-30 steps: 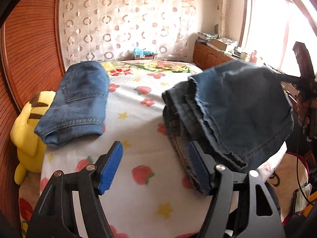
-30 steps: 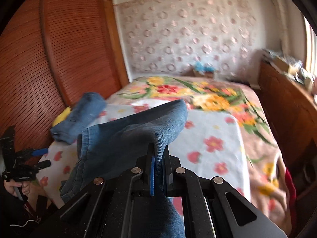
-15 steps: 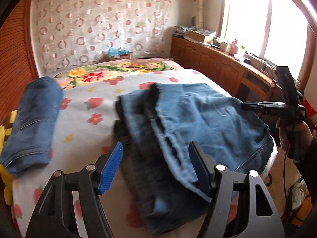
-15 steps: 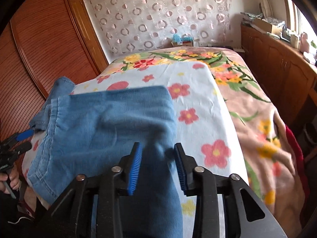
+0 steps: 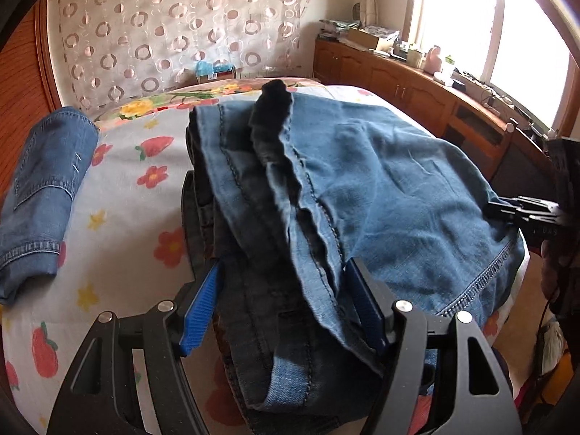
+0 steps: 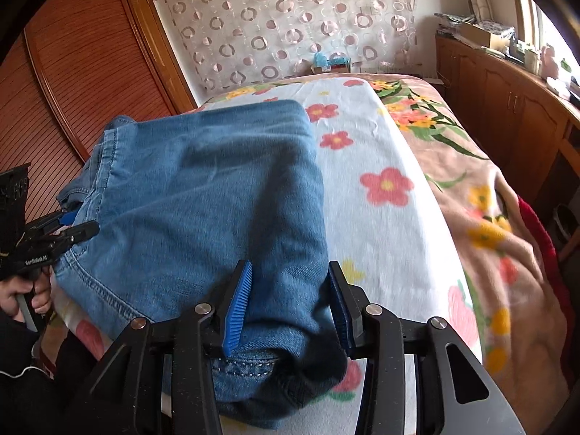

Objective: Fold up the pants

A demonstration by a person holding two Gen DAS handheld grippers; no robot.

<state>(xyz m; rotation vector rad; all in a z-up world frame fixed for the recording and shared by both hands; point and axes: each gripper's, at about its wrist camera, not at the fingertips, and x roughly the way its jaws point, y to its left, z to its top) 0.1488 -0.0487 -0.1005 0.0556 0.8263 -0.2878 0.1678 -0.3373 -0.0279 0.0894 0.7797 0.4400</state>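
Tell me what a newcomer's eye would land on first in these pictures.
The blue jeans, folded into a thick stack on the near end of the flowered bed, fill the middle of both views. Each gripper, left and right, straddles a near edge of the stack with blue pads apart. A second folded pair lies apart at the bed's left edge.

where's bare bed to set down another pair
Free: the flowered sheet between the folded jeans and the pants, and the strip right of the pants. Crowded: the near edge, under both grippers.
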